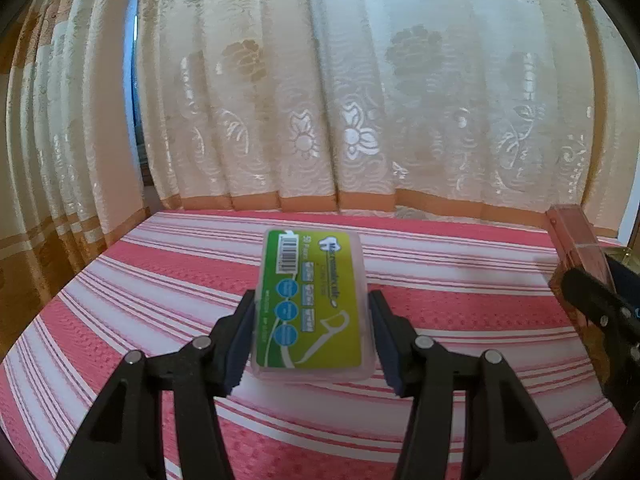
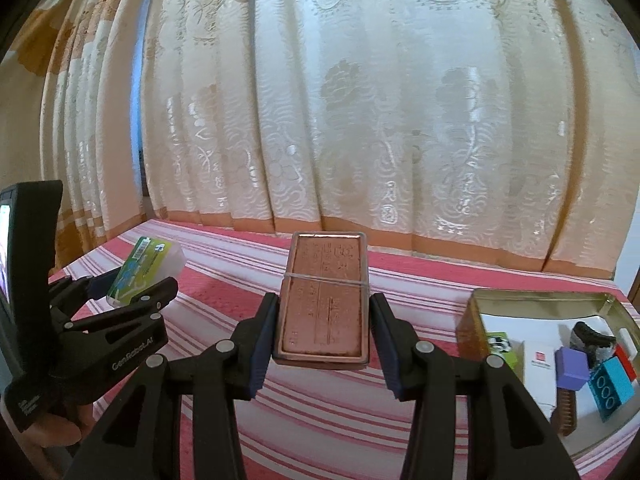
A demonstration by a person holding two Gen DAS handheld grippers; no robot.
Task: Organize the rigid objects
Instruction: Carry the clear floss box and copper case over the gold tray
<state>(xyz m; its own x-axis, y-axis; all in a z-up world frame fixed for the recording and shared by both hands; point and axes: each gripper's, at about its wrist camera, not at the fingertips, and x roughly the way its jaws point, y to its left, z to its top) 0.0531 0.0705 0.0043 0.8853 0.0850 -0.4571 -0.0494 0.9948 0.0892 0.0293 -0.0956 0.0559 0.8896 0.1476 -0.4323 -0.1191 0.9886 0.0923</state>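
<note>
Right now both my grippers hold a box each above the striped cloth.

My left gripper [image 1: 312,334] is clamped on the floss-pick box [image 1: 311,304], a clear plastic case with a green and yellow label, its blue pads pressing the two long sides while the barcode end points away toward the curtain [image 1: 360,80]. My right gripper [image 2: 322,330] grips the copper-coloured box [image 2: 325,300] in the same manner, a thin band running across its lid, and its far end also faces the curtain. Both boxes hang clear of the red and white striped cloth [image 2: 224,276]. To my right on that cloth sits an open metal tin [image 2: 532,300] with small things inside: a blue brick [image 2: 610,390], a purple block [image 2: 574,366] and a white carton [image 2: 540,364].
</note>
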